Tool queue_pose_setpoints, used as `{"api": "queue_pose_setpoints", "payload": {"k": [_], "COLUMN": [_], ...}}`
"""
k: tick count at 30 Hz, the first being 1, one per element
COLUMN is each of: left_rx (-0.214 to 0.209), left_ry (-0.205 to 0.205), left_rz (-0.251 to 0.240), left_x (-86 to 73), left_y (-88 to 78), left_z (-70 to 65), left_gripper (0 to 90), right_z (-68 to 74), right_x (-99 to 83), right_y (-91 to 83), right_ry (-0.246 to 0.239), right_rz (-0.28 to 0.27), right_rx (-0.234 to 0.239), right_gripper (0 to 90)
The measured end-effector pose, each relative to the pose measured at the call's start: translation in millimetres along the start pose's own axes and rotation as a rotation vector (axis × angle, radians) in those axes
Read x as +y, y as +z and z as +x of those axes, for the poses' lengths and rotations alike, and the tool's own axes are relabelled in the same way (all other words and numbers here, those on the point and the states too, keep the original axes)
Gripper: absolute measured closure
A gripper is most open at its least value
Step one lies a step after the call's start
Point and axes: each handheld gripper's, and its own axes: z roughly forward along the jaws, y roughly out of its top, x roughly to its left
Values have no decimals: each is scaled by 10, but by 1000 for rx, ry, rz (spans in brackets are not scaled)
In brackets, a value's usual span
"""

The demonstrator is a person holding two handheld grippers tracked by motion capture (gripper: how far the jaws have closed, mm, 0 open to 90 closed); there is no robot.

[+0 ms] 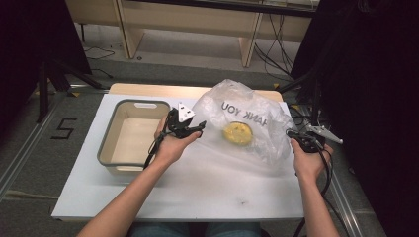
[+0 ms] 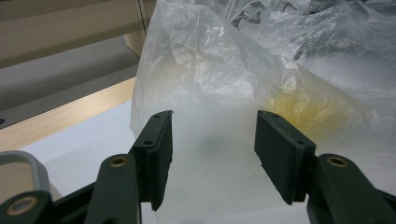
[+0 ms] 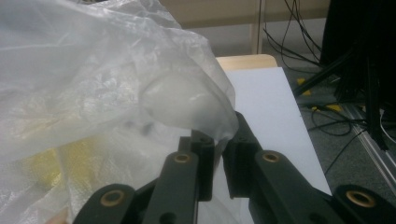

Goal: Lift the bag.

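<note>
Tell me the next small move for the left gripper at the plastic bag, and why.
Probably ease the left gripper forward and close on the plastic bag: its jaws stand open with the film just ahead of them, while the right gripper already pinches the bag's other edge.

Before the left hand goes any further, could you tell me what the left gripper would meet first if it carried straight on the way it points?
Most likely the plastic bag: the left gripper points at its near wall, film between the open fingers. Depth is unclear.
</note>
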Motion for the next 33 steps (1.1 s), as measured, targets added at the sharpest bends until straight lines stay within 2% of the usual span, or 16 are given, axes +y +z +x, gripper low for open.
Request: {"api": "queue_pose_setpoints", "payload": {"k": [7, 21, 29, 33], "left_rx": [4, 3, -5, -10], "left_ry": [14, 17, 22, 28], "left_rz": [10, 14, 7, 5], "left_x": [-27, -24, -14, -9], "left_y": [-46, -106, -140, -152], "left_z": [20, 18, -3, -21], "left_gripper": [452, 430, 425, 420], "right_z": [-8, -14, 21, 15], "right_x": [4, 38, 77, 92], "right_y": [-44, -157, -267, -308], "right_ry": [-18, -78, -148, -139], "right_rz": [-9, -18, -29, -48], "right_rx": [10, 42, 96, 135], "right_gripper": [759, 501, 369, 326]}}
